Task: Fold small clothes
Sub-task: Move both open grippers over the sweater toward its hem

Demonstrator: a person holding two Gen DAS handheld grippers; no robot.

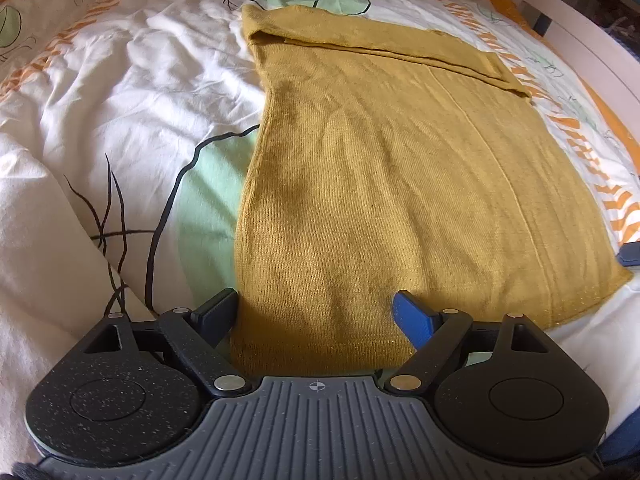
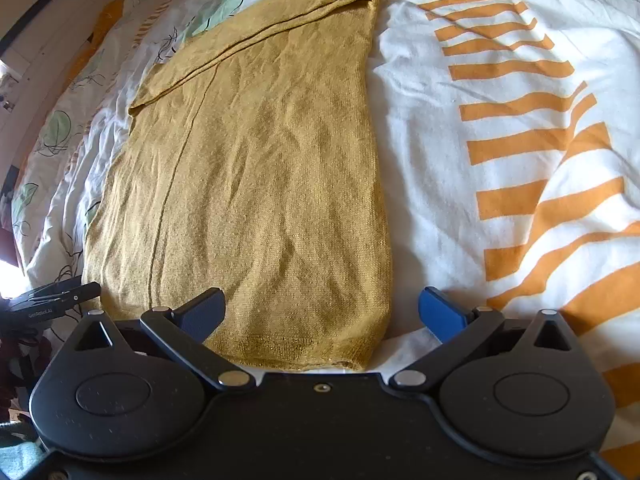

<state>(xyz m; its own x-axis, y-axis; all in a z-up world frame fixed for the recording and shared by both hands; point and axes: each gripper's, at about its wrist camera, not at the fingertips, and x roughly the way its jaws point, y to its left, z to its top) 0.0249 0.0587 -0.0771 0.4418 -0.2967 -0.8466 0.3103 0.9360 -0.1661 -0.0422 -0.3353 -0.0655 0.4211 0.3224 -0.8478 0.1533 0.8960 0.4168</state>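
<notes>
A mustard-yellow knit top [image 1: 380, 168] lies flat on the bed, its sides folded in to a long panel, a sleeve folded across its far end. It also shows in the right wrist view [image 2: 256, 168]. My left gripper [image 1: 316, 312] is open and empty, its fingers astride the near left corner of the hem. My right gripper [image 2: 322, 308] is open and empty over the near right corner of the hem. The left gripper's side [image 2: 52, 300] shows at the left edge of the right wrist view; a blue fingertip [image 1: 630, 254] of the right gripper shows at the right edge of the left wrist view.
The top lies on a rumpled white duvet [image 1: 120, 120] printed with green leaves and orange stripes [image 2: 540, 140]. A white bed frame [image 1: 580, 32] runs along the far right in the left wrist view. White furniture [image 2: 36, 20] stands at the far left in the right wrist view.
</notes>
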